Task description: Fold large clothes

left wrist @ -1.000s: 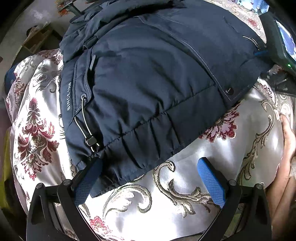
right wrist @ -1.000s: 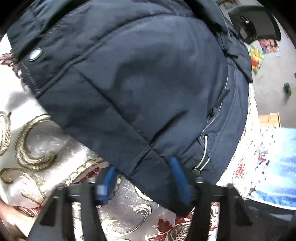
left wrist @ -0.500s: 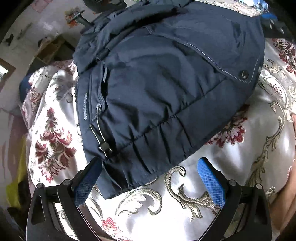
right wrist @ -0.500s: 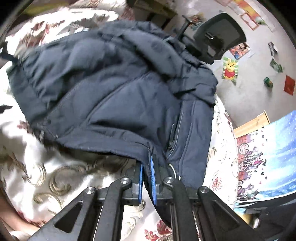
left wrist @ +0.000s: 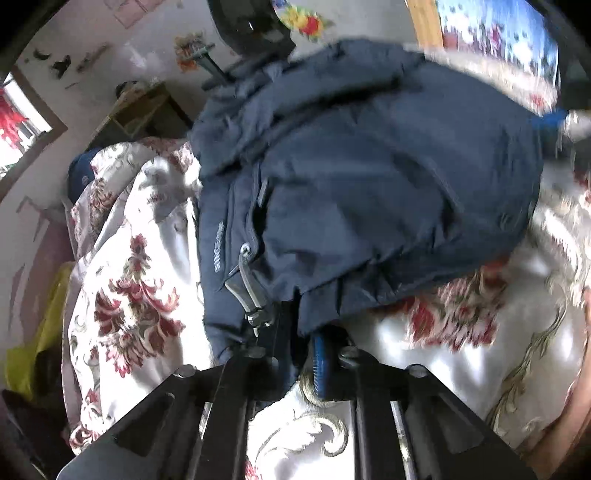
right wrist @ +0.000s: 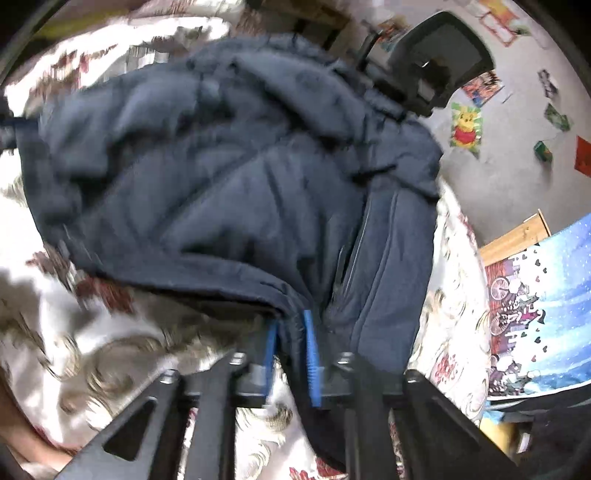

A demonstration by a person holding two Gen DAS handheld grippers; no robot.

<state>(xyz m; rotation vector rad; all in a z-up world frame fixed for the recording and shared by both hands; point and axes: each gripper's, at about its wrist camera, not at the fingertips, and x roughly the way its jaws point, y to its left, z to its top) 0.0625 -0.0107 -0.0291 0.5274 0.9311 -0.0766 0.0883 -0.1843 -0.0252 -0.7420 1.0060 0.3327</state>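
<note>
A large navy padded jacket (left wrist: 369, 192) lies on a bed with a white floral satin cover (left wrist: 125, 280). My left gripper (left wrist: 299, 343) is shut on the jacket's bottom hem near a drawcord with a toggle (left wrist: 251, 295). In the right wrist view the same jacket (right wrist: 229, 192) fills the middle. My right gripper (right wrist: 290, 343) is shut on the hem at the other corner, with cloth pinched between its blue pads (right wrist: 309, 354). The hem is lifted off the cover (right wrist: 48, 354) at both corners. Both views are blurred by motion.
A black office chair (right wrist: 443, 55) stands behind the bed, also in the left wrist view (left wrist: 251, 26). A blue patterned cloth (right wrist: 535, 317) hangs at the right edge of the bed. A wooden shelf (left wrist: 140, 114) and yellow cloth (left wrist: 44, 332) lie left.
My left gripper went from wide open to shut on the hem. My right gripper shut on its corner half a second ago. Both now lift the hem up and toward the collar.
</note>
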